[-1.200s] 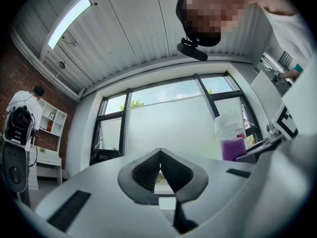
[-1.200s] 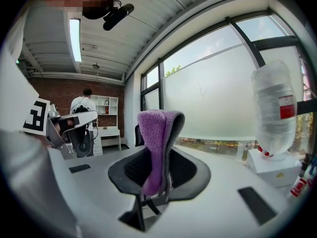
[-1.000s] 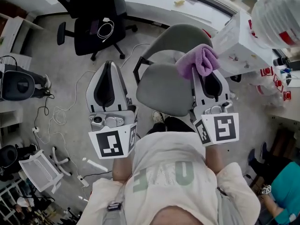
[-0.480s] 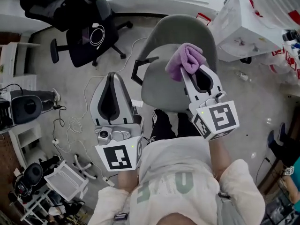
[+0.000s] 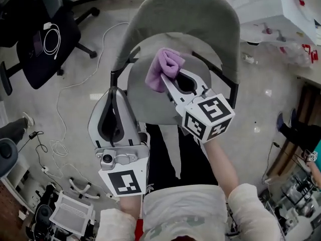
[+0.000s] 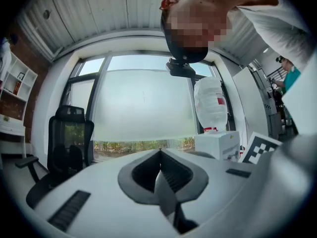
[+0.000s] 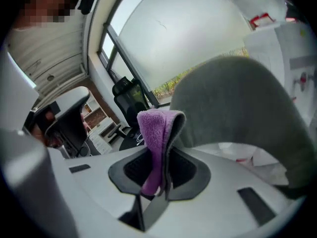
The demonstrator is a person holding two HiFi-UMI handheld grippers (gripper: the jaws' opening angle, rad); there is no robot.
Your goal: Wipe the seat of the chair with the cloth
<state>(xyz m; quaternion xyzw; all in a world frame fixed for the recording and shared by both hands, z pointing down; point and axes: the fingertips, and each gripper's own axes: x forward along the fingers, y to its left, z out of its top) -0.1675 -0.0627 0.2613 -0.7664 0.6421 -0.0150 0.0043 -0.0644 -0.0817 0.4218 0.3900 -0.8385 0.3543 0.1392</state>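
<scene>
A grey chair stands right below me, its curved backrest [image 5: 190,14] at the top of the head view and its seat [image 5: 140,79] under it. My right gripper [image 5: 164,78] reaches over the seat, shut on a folded purple cloth [image 5: 164,69] that bunches out past the fingertips. In the right gripper view the cloth [image 7: 156,138] stands up between the jaws of the right gripper [image 7: 166,148], with the backrest [image 7: 237,108] behind. My left gripper [image 5: 113,92] is left of the seat's front edge, shut and holding nothing. The left gripper [image 6: 159,152] points up at a window.
A black office chair [image 5: 40,39] with a coiled white cable [image 5: 50,36] stands at the upper left. Loose cables [image 5: 60,129] trail over the floor on the left, above a white wire rack [image 5: 70,215]. A white box [image 5: 266,4] sits at the upper right.
The right gripper has carried the cloth leftwards over the middle of the seat. The grey chair now lies closer and straight beneath. The left gripper stays shut beside the seat.
</scene>
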